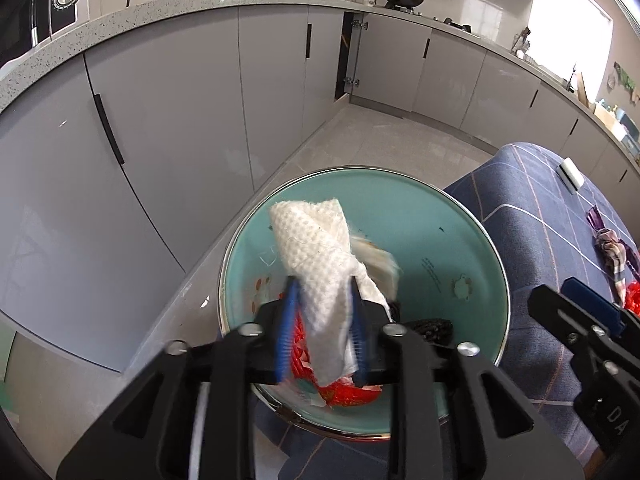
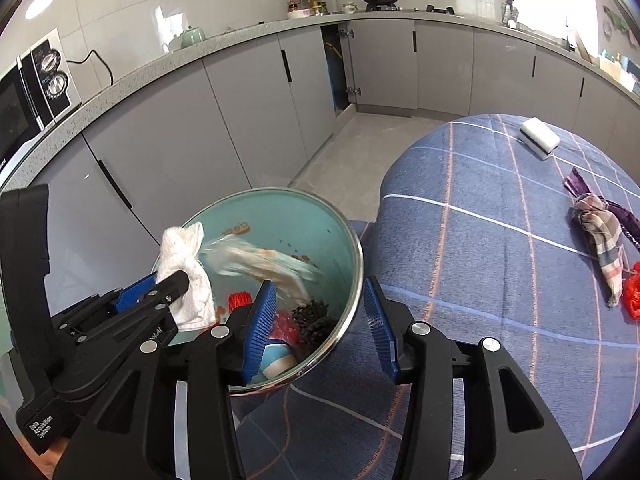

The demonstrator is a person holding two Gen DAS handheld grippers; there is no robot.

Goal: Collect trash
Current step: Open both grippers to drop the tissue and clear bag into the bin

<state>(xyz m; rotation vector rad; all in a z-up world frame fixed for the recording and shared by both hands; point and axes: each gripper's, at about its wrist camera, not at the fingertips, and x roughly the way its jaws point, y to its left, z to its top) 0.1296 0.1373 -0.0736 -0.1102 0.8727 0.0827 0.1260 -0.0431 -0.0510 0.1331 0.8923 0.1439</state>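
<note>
A teal metal bin point(image 1: 440, 216) stands at the table's left edge; it also shows in the right wrist view point(image 2: 320, 216). My left gripper point(image 1: 322, 332) is shut on a white paper towel point(image 1: 316, 256) and holds it over the bin's mouth; the towel point(image 2: 182, 256) shows in the right wrist view too. My right gripper point(image 2: 320, 328) is open over the bin's rim. A blurred plastic wrapper point(image 2: 272, 264) is in the air below it, inside the bin. Red wrappers point(image 1: 344, 392) and a dark pine cone point(image 2: 316, 320) lie in the bin.
The table has a blue checked cloth point(image 2: 480, 240). On it lie a white sponge block point(image 2: 540, 138), a plaid cloth scrap point(image 2: 600, 236) with a purple wrapper point(image 2: 580, 184), and a red wrapper point(image 2: 632, 296). Grey kitchen cabinets point(image 1: 160, 120) stand behind the bin.
</note>
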